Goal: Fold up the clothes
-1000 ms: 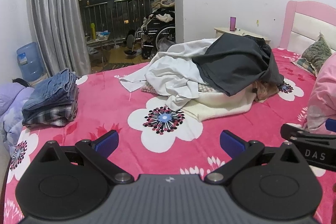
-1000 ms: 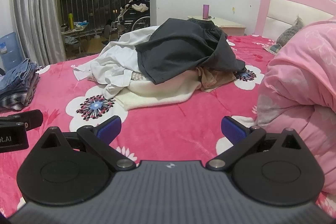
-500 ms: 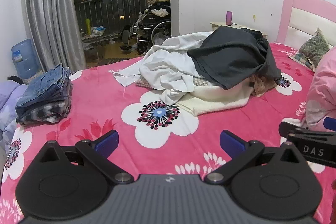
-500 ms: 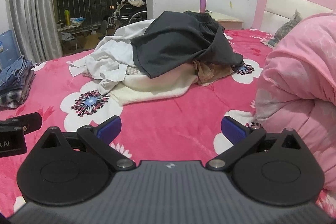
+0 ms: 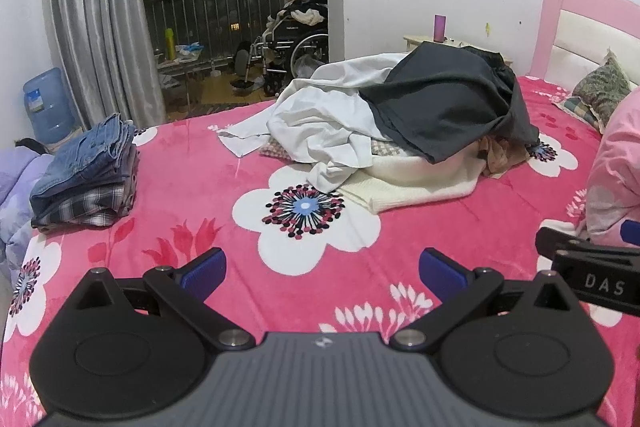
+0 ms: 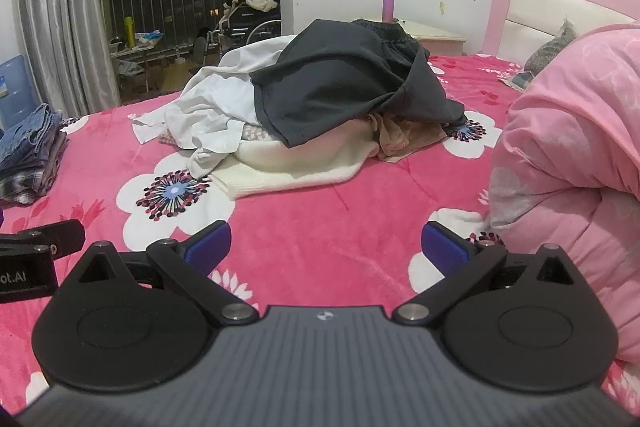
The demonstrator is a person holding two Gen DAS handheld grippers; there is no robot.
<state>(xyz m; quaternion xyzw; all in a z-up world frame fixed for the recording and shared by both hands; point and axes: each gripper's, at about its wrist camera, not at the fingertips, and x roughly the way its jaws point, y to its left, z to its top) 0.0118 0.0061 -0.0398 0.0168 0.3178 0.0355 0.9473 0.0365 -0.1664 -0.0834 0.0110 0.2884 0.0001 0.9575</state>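
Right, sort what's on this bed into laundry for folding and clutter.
For folding:
dark grey garment
white crumpled shirt
cream knitted sweater
tan cloth
folded stack of jeans and plaid, already done

Just lying about:
pink quilt
patterned green cushion

Two wrist views, low over bed's near edge (image 5: 320,235), facing far wall; both share clothes heap (image 5: 400,123) (image 6: 320,99) mid-bed.
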